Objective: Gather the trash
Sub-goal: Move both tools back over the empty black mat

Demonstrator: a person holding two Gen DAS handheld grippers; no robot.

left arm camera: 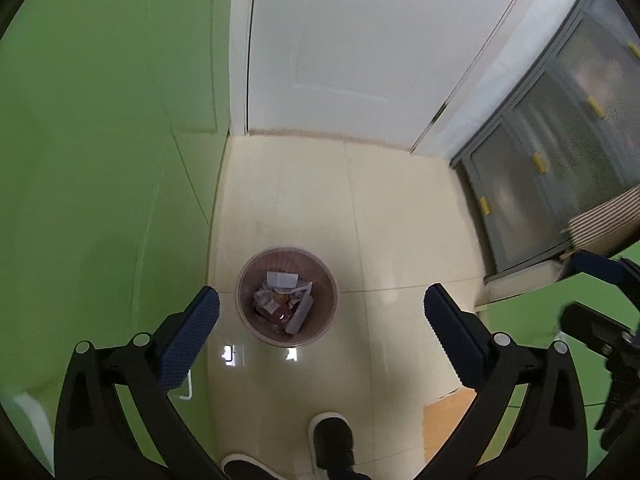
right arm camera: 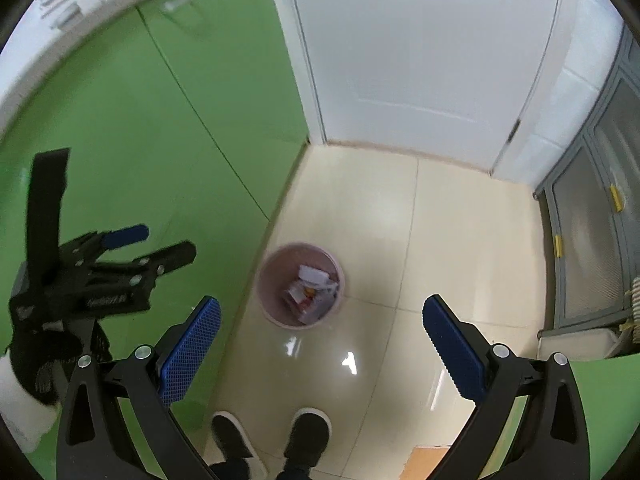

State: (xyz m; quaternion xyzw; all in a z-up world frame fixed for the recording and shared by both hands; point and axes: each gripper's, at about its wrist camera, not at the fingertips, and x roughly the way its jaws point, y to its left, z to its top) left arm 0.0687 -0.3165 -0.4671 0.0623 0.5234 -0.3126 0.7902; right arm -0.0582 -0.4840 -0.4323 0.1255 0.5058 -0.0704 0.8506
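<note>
The bin (left arm camera: 287, 296) is standing on the pale tiled floor (left arm camera: 380, 216), just right of the green wall (left arm camera: 100, 140) and well short of the white door (left arm camera: 360, 40) at the far end. It is holding crumpled paper and wrappers (left arm camera: 282, 304), filling it only partway. No loose trash is showing on the visible floor, so this looks like a pause between drops, though I cannot tell whether more remains out of view.

The left gripper (left arm camera: 320, 324) is hanging above the floor with its jaws spread wide and nothing between them; the right gripper (right arm camera: 322, 328) is doing the same beside it. Both are sitting high over the bin, not touching it.

The next move probably calls for turning away to find more litter, or lowering to the rim if the bin itself is to be carried.

Room is opening to the right across bare tiles until the grey cabinet (left arm camera: 540, 168). On the left the wall is crowding close. The person's shoes (right arm camera: 308, 436) are standing near, just below the grippers.
</note>
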